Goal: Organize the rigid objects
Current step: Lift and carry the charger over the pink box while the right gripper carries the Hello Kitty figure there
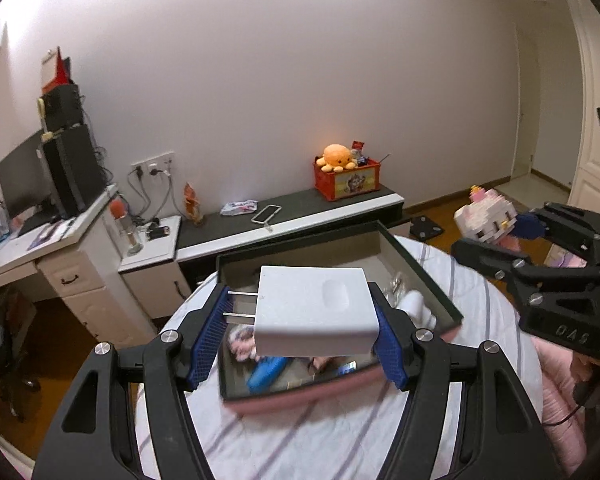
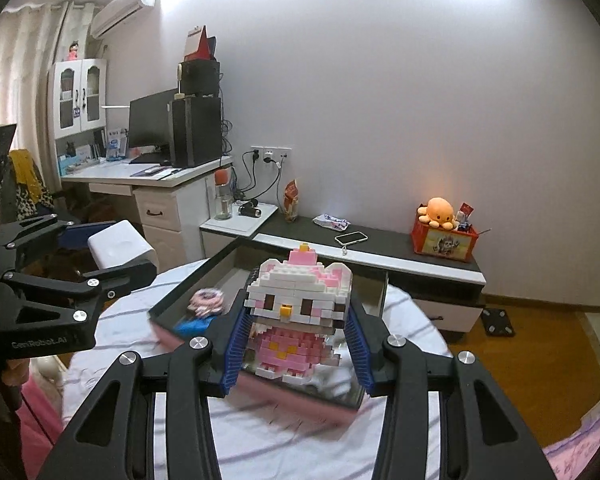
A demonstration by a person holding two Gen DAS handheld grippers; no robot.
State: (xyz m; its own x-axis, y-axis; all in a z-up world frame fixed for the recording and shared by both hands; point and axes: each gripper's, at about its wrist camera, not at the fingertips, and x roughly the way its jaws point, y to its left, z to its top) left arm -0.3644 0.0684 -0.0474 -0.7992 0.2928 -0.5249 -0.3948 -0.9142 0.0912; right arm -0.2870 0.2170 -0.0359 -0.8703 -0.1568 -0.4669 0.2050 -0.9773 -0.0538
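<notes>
Over on the left, the left tongs [image 1: 304, 332] have the white square plug-in charger [image 1: 314, 310] pinched between their blue ribbed pads [image 1: 206, 344], its two metal prongs pointing left. The charger hangs in the air above the shallow dark-walled open box with a pink rim [image 1: 236, 394], well clear of its floor. That box sits on the round bench covered in white cloth with purple stripes [image 1: 320, 436]. Inside it, at the near left, lies a blue oblong object [image 1: 266, 372], blurred, with a pink-and-white patterned piece [image 1: 240, 340] just beyond it; small white items [image 1: 414, 308] rest toward the right wall.

Moving right, the right wrist view shows the right tongs [image 2: 298, 344] gripping the pink-and-white toy-brick cat figure [image 2: 298, 312] by its sides, blue pads [image 2: 236, 344] pressed against it. The figure stands upright over the near right part of the box; whether its base touches the box floor cannot be told. From the left camera the same figure [image 1: 486, 218] shows at the right, held up beside the box's far right corner.

Far behind, a long low cabinet with a dark top [image 2: 380, 244] runs along the white wall, carrying a white-cased phone [image 2: 352, 237] and, at the right end, a red crate [image 2: 444, 242] with an orange plush octopus [image 2: 438, 210] on it.
</notes>
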